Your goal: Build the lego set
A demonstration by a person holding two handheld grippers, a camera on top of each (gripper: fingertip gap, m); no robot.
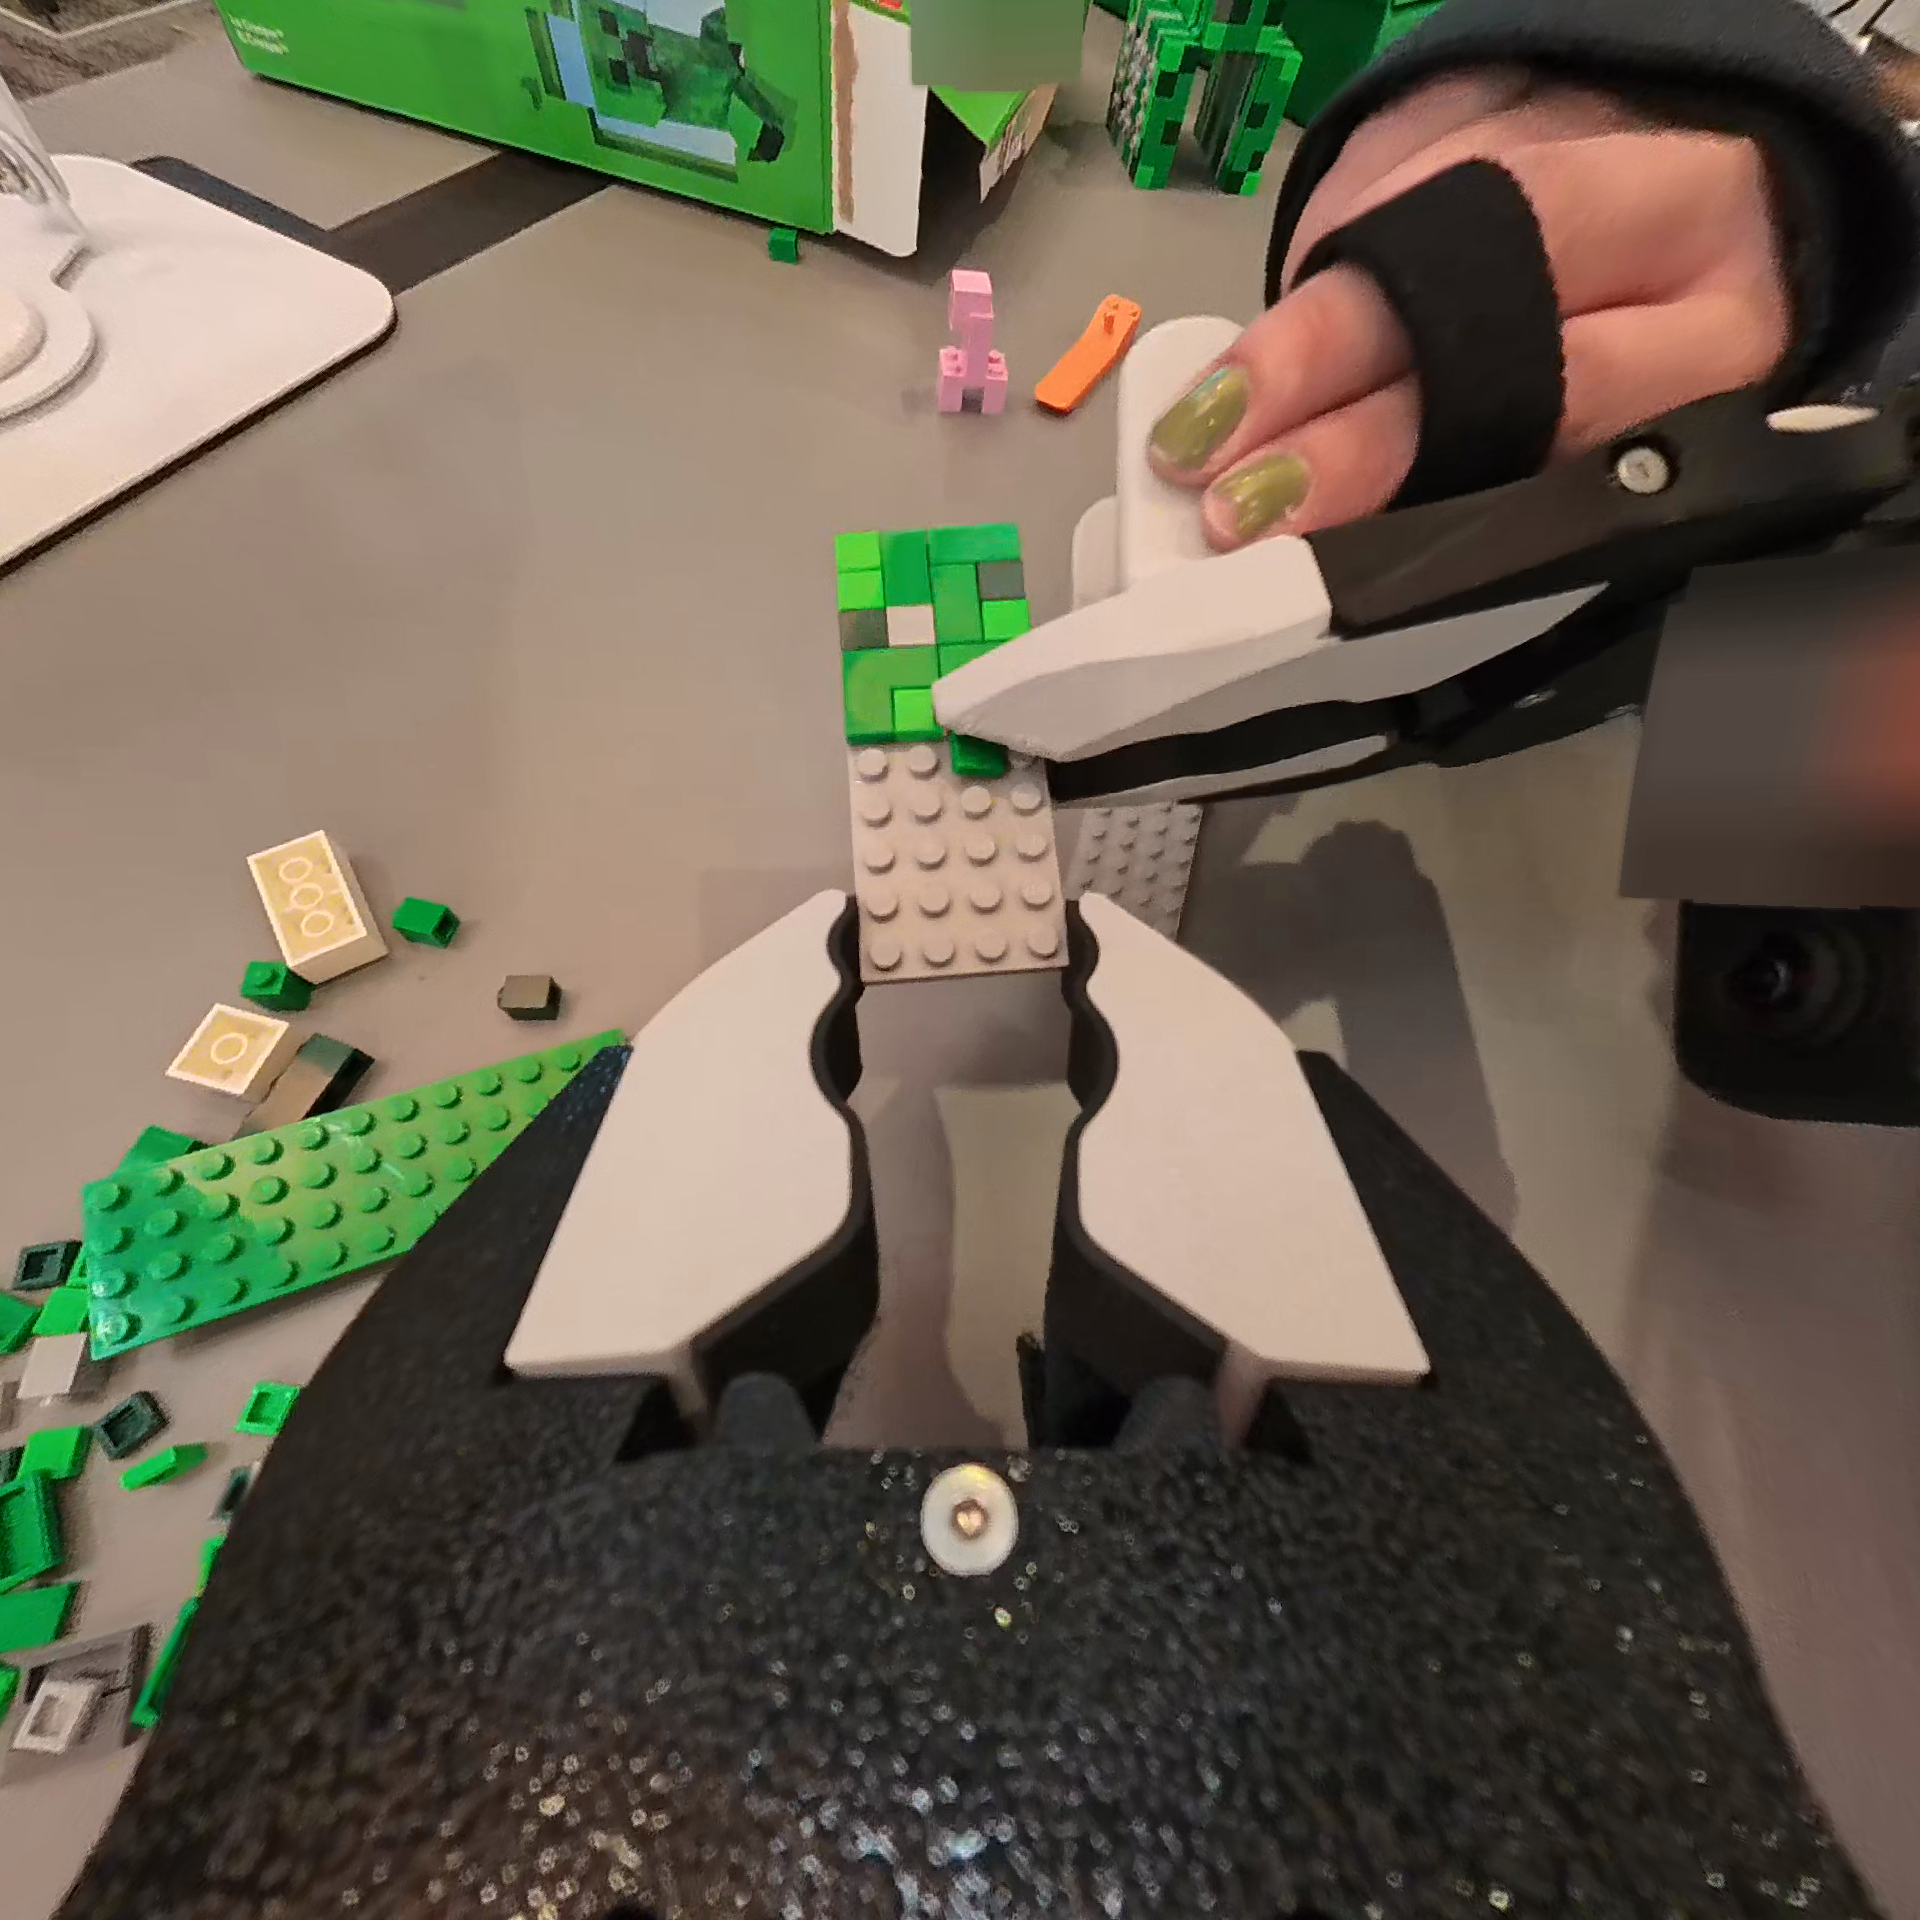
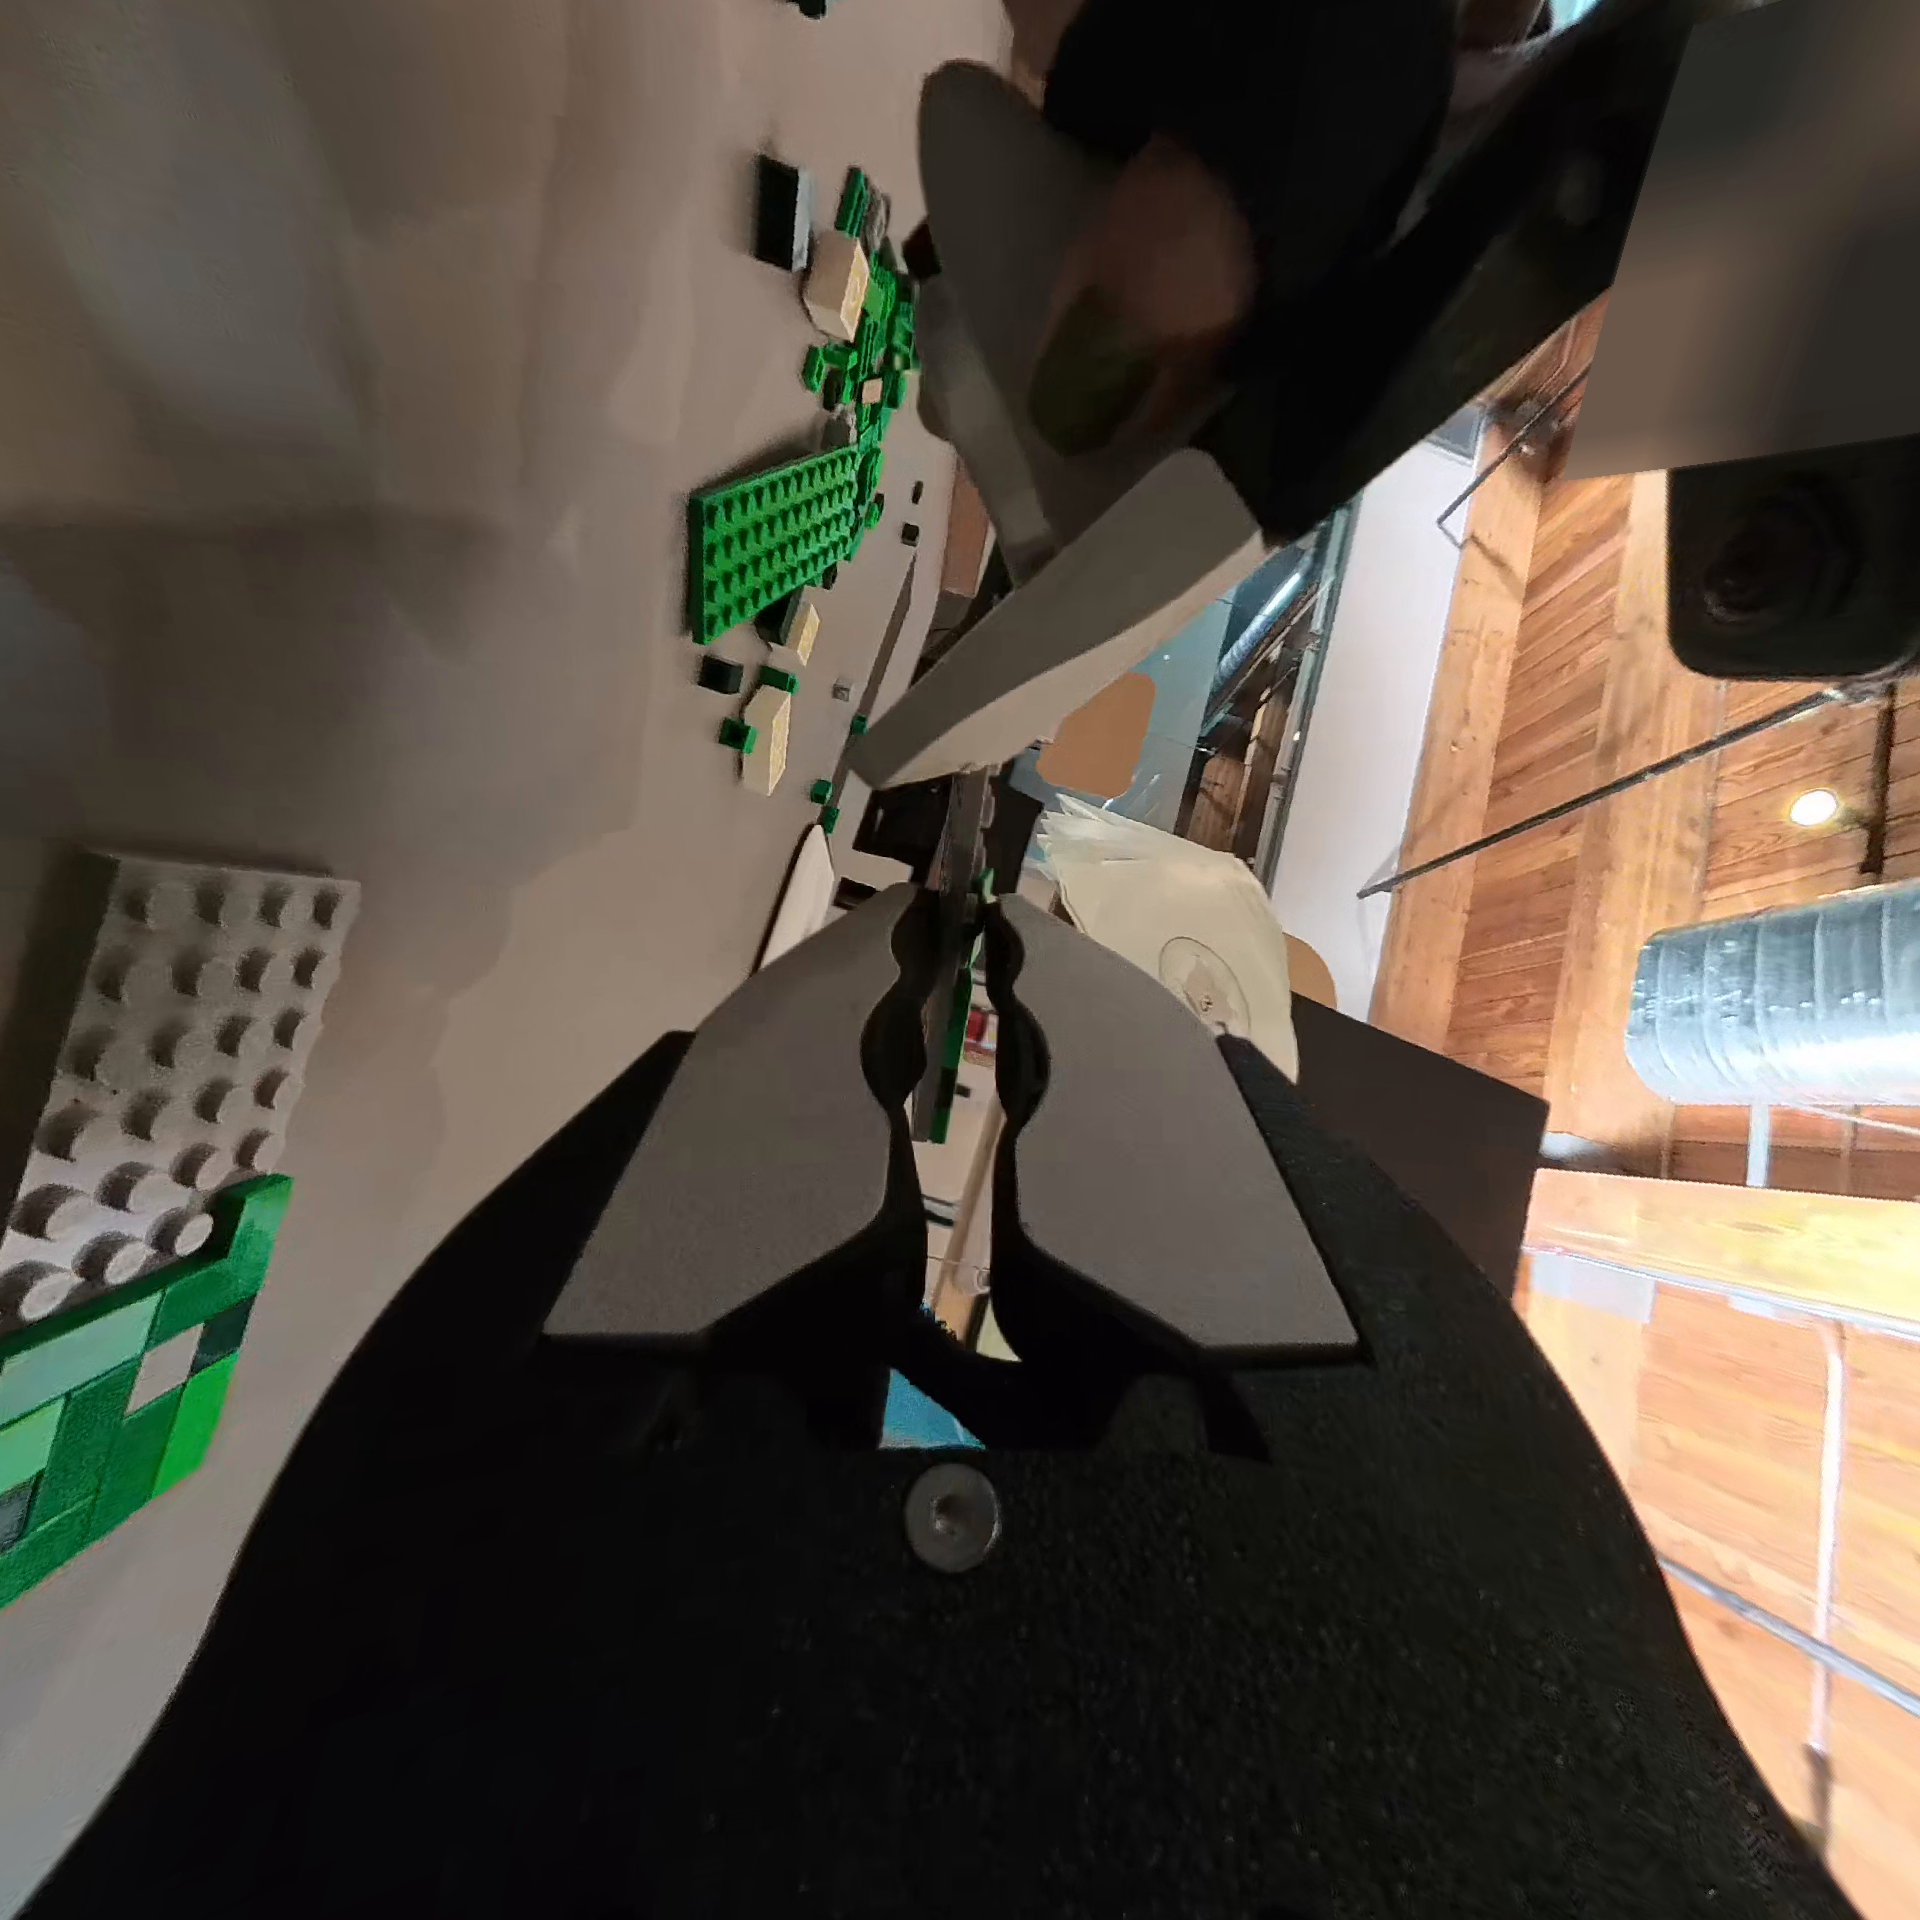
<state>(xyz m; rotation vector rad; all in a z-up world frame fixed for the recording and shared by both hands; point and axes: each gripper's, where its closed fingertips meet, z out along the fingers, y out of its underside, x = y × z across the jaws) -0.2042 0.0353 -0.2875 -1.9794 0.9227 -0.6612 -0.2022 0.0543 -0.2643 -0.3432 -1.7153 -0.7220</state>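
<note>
With the left gripper [image 1: 961, 940] pinching the grey plate [image 1: 956, 862] end, the right gripper [image 1: 992, 743], closed on a green tile [image 1: 979, 754], could mis-seat it if pressed crooked.

We see a grey tabletop [image 1: 582, 644], and beyond it warm wooden plank walls [image 2: 1538, 727], a silver duct [image 2: 1787, 1008] and one small lit lamp [image 2: 1813, 807].

box print: you've got small white lettering on the green box [image 1: 540, 94] at the table's far edge, too small to read
round mark: faint print on the white bag [image 2: 1174, 935], illegible
bricks, plates: you'll find no readable markings
</note>
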